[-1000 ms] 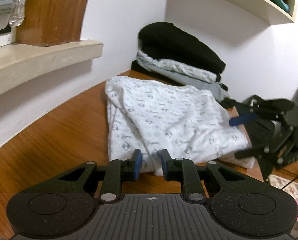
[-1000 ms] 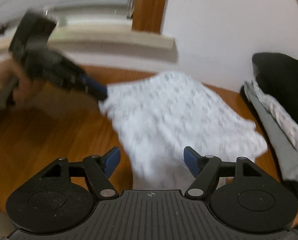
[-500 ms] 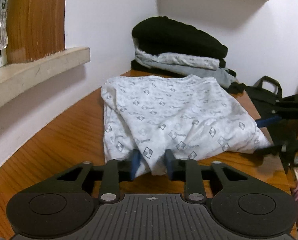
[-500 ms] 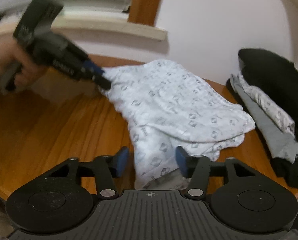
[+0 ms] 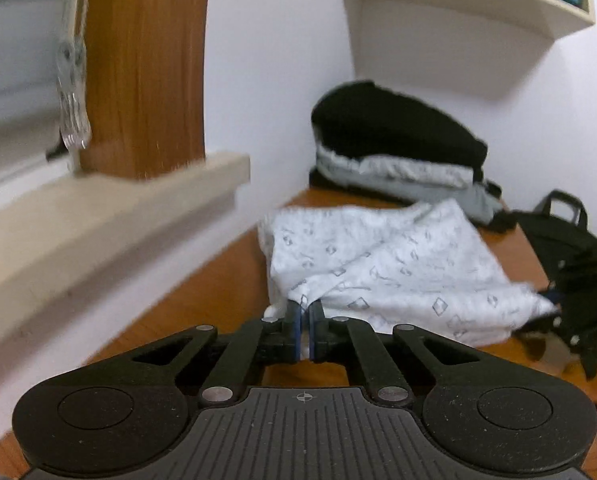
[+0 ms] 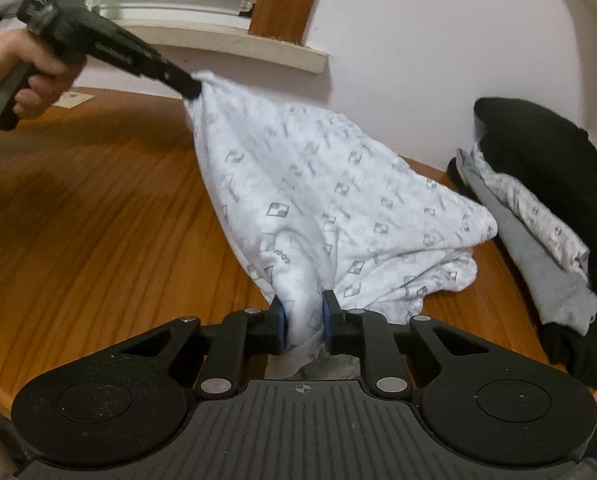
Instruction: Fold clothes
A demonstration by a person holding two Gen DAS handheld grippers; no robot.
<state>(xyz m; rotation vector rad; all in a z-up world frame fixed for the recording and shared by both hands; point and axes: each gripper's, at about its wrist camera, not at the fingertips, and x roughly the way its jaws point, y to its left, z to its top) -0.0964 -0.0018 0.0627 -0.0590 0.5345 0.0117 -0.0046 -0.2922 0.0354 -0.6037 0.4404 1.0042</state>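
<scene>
Left gripper (image 5: 305, 317) clamped on the near corner of a white patterned garment (image 6: 322, 200), cloth lifted off the wooden counter (image 6: 98, 216), right gripper (image 6: 303, 322) pinching its bunched edge, folded clothes stack (image 6: 554, 196) beyond on the right

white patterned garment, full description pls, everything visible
The white patterned garment looks like soft, thin knit fabric, white with small grey square motifs and bits of text. It is bunched and partly folded over itself, not flat. The left gripper pinches one corner and holds it raised above the wooden table, so the cloth drapes down from there. The right gripper is shut on a gathered near edge. The far side rests on the table, close to the stack of folded clothes; contact there is unclear.
</scene>
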